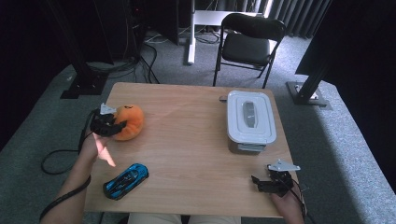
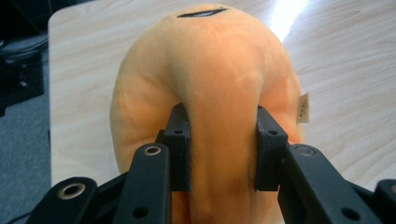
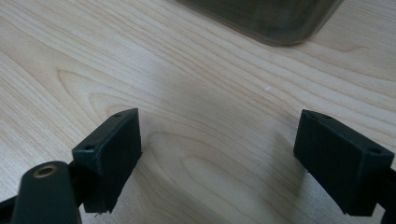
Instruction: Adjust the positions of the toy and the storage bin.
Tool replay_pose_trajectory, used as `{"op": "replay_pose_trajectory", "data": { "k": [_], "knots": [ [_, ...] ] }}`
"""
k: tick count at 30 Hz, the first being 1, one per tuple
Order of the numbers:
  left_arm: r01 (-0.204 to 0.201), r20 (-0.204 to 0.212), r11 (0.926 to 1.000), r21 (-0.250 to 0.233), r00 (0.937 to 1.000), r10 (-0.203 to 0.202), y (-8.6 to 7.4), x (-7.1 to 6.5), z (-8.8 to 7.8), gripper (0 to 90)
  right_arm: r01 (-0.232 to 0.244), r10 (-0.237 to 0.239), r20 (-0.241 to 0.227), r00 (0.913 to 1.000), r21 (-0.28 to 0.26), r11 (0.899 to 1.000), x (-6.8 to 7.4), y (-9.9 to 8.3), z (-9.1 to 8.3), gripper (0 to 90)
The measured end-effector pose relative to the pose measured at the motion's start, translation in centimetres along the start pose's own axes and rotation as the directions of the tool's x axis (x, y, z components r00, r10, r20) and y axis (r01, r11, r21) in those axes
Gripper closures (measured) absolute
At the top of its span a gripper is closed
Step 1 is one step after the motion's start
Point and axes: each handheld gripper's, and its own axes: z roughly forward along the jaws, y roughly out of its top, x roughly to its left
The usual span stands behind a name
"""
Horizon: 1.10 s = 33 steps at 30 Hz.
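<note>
An orange plush toy [image 1: 130,122] sits at the left side of the wooden table [image 1: 187,140]. My left gripper [image 1: 111,124] is shut on it from the left. In the left gripper view both black pads press into a fold of the orange plush toy [image 2: 210,70], held between the fingers of my left gripper [image 2: 223,149]. My right gripper [image 1: 260,184] rests near the table's front right corner. In the right gripper view, my right gripper [image 3: 219,158] stands open over bare wood with nothing between its fingers.
A grey lidded box [image 1: 251,119] stands at the right side of the table, and its lower corner [image 3: 266,18] shows ahead of the right jaws. A blue toy car [image 1: 126,181] lies near the front left edge. A black chair [image 1: 250,42] stands beyond the table.
</note>
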Motion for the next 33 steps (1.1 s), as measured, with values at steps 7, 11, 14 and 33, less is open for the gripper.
{"op": "replay_pose_trajectory", "data": {
  "k": [7, 11, 14, 33],
  "knots": [
    [-0.004, 0.002, 0.9995, 0.032, 1.0, 0.004, 0.6, 0.3, 1.6, 66.1, 0.0, 0.0, 0.0, 1.0, 0.0, 1.0, 0.0, 0.0, 0.0, 14.7],
    [0.01, 0.031, 0.9989, 0.045, 0.9995, -0.012, -0.1, 0.6, 2.4, 65.2, 0.0, 0.0, 0.0, 1.0, 0.0, 1.0, 0.0, 0.0, 0.0, 14.6],
    [-0.007, 0.029, 0.9986, 0.053, 0.9996, 0.006, -0.3, 0.5, 2.3, 59.6, -0.001, 0.001, -0.001, 1.0, 0.0, 1.0, 0.0, 0.0, 0.0, 14.6],
    [0.052, 0.043, 0.9981, 0.032, 0.9976, -0.054, -0.7, 0.2, -1.1, 12.6, -0.015, 0.015, 0.01, 0.9998, 0.003, 1.0, -0.1, 0.1, 0.1, 13.6]
  ]
}}
